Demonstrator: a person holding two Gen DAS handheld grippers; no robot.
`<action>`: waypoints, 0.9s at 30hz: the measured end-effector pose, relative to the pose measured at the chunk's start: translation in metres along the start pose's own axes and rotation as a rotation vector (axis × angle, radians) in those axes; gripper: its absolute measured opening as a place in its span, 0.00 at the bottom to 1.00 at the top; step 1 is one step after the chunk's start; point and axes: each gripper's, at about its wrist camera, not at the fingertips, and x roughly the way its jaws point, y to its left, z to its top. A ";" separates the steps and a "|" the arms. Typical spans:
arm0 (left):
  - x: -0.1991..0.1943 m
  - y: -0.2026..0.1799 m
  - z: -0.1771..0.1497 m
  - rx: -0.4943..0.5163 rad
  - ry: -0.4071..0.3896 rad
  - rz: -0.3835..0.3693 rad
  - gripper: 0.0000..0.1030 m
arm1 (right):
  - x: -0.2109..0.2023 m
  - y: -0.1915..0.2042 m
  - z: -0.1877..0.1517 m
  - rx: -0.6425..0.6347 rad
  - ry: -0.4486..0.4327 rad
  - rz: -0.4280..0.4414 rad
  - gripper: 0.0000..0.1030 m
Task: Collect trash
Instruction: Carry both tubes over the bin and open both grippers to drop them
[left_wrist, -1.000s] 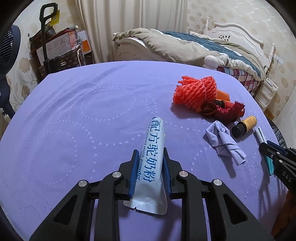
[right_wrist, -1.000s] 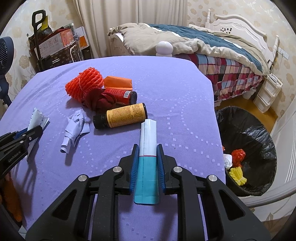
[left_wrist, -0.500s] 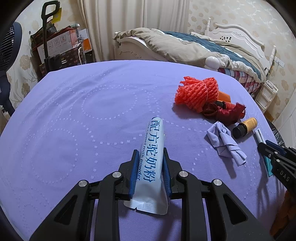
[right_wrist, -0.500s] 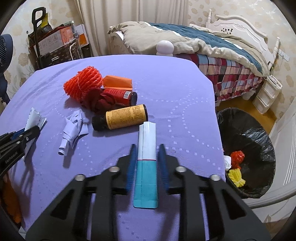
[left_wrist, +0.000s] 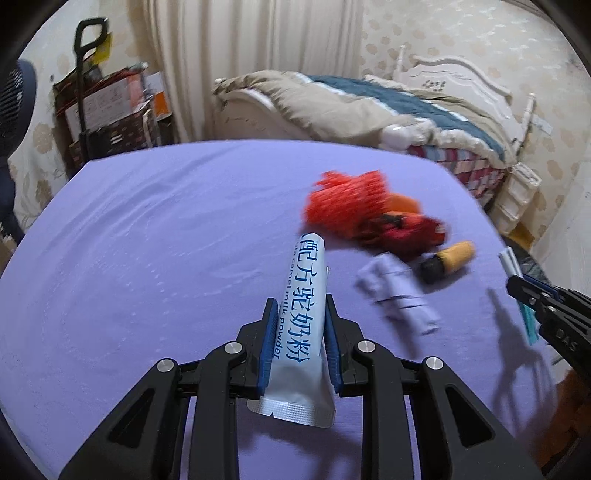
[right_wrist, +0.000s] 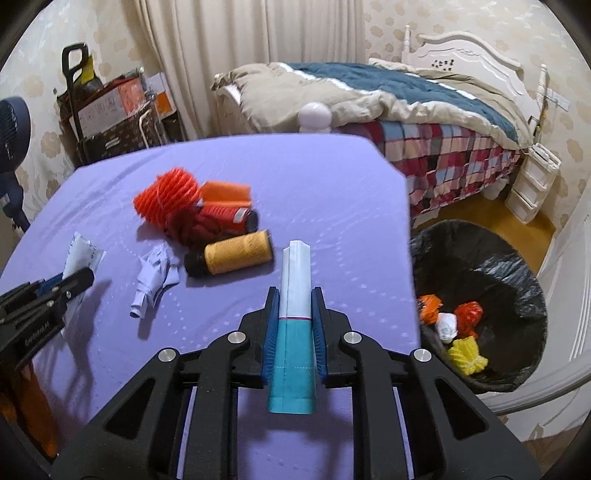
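A milk powder sachet (left_wrist: 301, 314) is pinched in the closed left tongs (left_wrist: 300, 314) and a teal-and-white packet (right_wrist: 293, 321) in the closed right tongs (right_wrist: 293, 321), both above the purple table (right_wrist: 332, 206); either slick packet could slip before reaching the black-lined bin (right_wrist: 509, 266) at right.

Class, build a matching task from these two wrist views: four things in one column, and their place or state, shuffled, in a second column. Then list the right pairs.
Things
1. milk powder sachet
2. teal and white packet
3. yellow-labelled bottle
4. yellow net

Place or state
A. lying on its side on the purple cloth
B. inside the black-lined bin
C. clamped between the left gripper fingers
D. clamped between the right gripper fingers

Pairs: 1-C, 2-D, 3-A, 4-B
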 end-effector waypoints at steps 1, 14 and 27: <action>-0.003 -0.007 0.002 0.009 -0.010 -0.013 0.24 | -0.004 -0.004 0.000 0.005 -0.010 -0.006 0.17; 0.002 -0.148 0.042 0.189 -0.105 -0.228 0.24 | -0.035 -0.112 0.013 0.134 -0.118 -0.202 0.17; 0.059 -0.266 0.061 0.310 -0.075 -0.286 0.24 | -0.009 -0.200 0.012 0.218 -0.105 -0.297 0.17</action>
